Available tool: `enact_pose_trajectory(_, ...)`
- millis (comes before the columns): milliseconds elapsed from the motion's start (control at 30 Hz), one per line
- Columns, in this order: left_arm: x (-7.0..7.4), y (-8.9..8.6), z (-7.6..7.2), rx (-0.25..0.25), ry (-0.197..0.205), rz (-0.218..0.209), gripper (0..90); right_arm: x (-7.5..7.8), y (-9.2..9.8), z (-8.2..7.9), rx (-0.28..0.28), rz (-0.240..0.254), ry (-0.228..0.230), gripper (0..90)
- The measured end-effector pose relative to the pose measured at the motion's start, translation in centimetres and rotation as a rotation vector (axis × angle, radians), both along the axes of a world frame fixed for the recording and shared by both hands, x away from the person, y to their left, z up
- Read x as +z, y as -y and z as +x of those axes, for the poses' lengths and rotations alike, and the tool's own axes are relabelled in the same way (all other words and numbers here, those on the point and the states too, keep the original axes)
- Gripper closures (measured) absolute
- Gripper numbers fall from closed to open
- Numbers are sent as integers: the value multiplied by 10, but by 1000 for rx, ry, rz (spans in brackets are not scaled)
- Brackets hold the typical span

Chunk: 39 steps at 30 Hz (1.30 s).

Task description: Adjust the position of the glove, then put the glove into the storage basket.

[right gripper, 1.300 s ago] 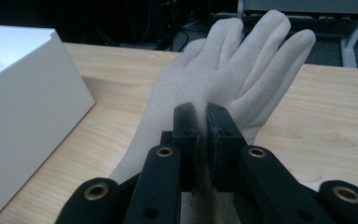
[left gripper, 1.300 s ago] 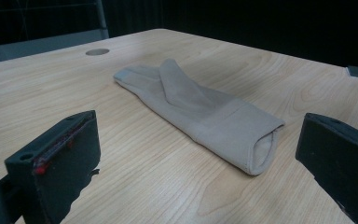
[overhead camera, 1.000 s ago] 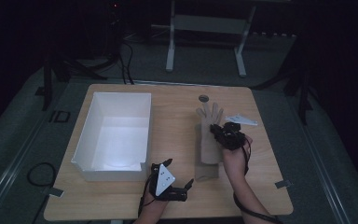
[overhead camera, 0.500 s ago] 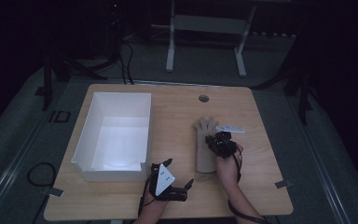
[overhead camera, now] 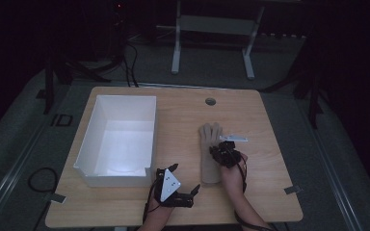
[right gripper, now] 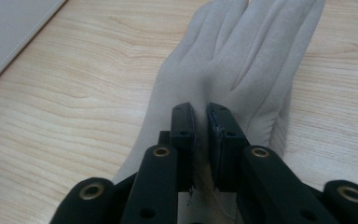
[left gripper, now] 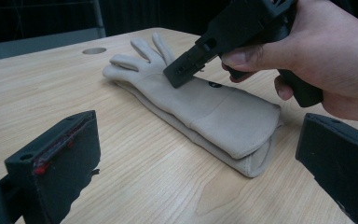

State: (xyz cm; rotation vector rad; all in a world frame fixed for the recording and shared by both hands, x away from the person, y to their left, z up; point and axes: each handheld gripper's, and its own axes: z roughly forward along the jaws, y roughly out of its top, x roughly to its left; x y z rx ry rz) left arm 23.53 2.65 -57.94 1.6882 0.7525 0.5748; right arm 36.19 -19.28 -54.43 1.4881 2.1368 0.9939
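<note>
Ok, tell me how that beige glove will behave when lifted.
The glove looks like soft fabric lying flat, so it will probably droop. The right gripper pinches only a small fold, so it could slip. It seems light.

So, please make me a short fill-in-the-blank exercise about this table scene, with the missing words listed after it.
1. The right gripper has its jaws nearly closed on a pinch of the beige ____.
2. The left gripper has its jaws wide ____.
3. The white box lies on the glove's ____ in the high view.

Missing words: glove; open; left
</note>
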Motion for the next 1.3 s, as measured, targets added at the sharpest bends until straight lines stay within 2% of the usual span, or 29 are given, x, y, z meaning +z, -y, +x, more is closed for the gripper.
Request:
enact_pose_trajectory(100,0,0,0,-12,3,6,3,4,2,0,1,13,3,712)
enact_pose_trajectory(200,0,1,1,-10,-1,9,3,12,6,-1,24,22,24,583)
enact_pose_trajectory(267,0,1,2,-10,-14,-4,3,18,10,-2,53,23,47,487)
enact_pose_trajectory(300,0,1,3,-11,-23,-10,3,22,12,-1,66,18,47,470)
enact_pose_trajectory(367,0,2,5,-14,-38,-18,3,26,16,0,83,29,47,365)
enact_pose_trajectory(400,1,2,5,-21,-42,-17,3,28,18,1,92,38,45,341)
enact_pose_trajectory(467,1,3,7,-49,-49,-15,3,31,22,1,123,54,38,233)
enact_pose_trajectory(533,1,6,7,-58,-42,7,3,32,26,2,148,84,34,204)
enact_pose_trajectory(567,1,7,6,-54,-23,31,3,33,27,2,175,87,20,166)
enact_pose_trajectory(600,1,7,6,-54,-23,31,3,33,27,2,175,87,20,166)
enact_pose_trajectory(633,2,10,4,-45,0,60,3,32,28,3,198,88,10,168)
enact_pose_trajectory(700,3,12,5,-81,-10,41,3,31,32,5,225,94,-22,176)
enact_pose_trajectory(733,4,13,5,-134,-42,8,3,31,34,5,248,96,-12,178)
enact_pose_trajectory(833,6,15,6,-179,-98,-3,3,31,38,4,283,71,26,156)
enact_pose_trajectory(933,10,17,5,-182,-111,8,3,32,41,4,305,57,17,158)
enact_pose_trajectory(1000,15,17,8,-194,-144,-6,3,35,48,4,311,50,-17,158)
enact_pose_trajectory(1100,17,16,11,-218,-169,-5,3,42,57,3,298,67,-8,133)
enact_pose_trajectory(1167,18,15,14,-254,-170,16,3,46,62,3,291,82,2,116)
enact_pose_trajectory(1233,19,19,16,-281,-159,77,3,52,66,4,268,79,45,114)
enact_pose_trajectory(1300,19,23,18,-307,-148,115,3,54,69,7,260,104,46,110)
